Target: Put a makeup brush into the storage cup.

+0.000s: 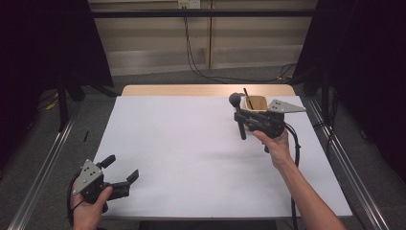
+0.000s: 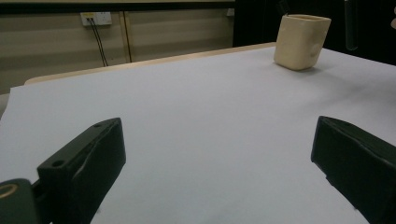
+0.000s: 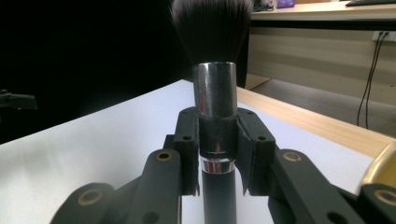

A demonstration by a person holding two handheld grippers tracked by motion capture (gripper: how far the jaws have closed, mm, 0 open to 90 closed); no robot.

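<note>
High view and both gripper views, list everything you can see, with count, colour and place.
makeup brush: one, black bristles, silver ferrule, dark handle; upright in the right gripper.
cup: one, cream; far right of the table, a thin dark stick inside.
table: one, white top, wooden far edge.
wall cables: two, black; behind the table.
left gripper: one, black; near left corner, open, holding nothing.
right gripper: one, black; beside the cup, shut on the brush.

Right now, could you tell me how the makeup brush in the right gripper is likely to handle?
The makeup brush probably stays stiff in the right gripper, clamped at its metal collar. That polished collar may be slippery. Its round handle would likely roll if laid on the table; the bristles look soft.
</note>
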